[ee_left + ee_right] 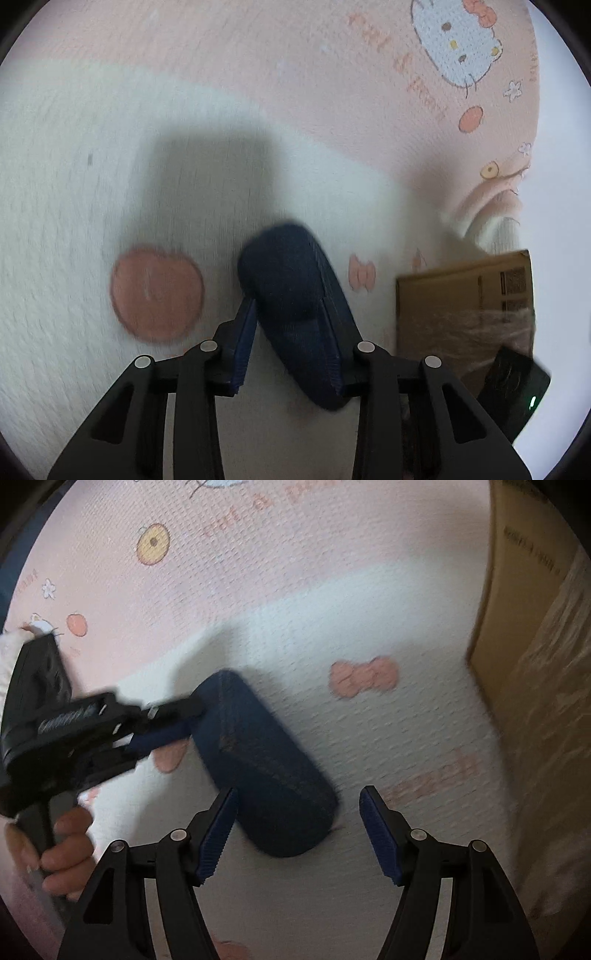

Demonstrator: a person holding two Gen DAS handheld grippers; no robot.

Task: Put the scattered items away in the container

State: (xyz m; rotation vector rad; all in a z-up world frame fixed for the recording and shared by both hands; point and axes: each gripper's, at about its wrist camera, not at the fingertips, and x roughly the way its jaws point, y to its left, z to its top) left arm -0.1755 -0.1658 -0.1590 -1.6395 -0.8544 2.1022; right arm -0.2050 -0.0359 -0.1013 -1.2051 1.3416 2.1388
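Left wrist view showed the left hand-held gripper (pixel 288 332) with its two ribbed fingers closed against the sides of a dark blue pouch (pixel 295 310), an elongated fabric-covered case with rounded ends. Whether the pouch was lifted clear of the patterned mat (pixel 74 184) could not be determined; motion blur obscured the contact line. The cardboard box (pixel 461 314), judged to be the container, stood to the right of the pouch, well apart from it. Right wrist view showed the right hand-held gripper (pixel 299 830) with its fingers spread wide and holding nothing, positioned just beside the near end of the pouch (pixel 258 768), with the box (pixel 535 664) rising at the right edge. The step in hand was judged to be the pick-up of the pouch. The next move would call for a secure grip, a lift above the box wall, and release inside.
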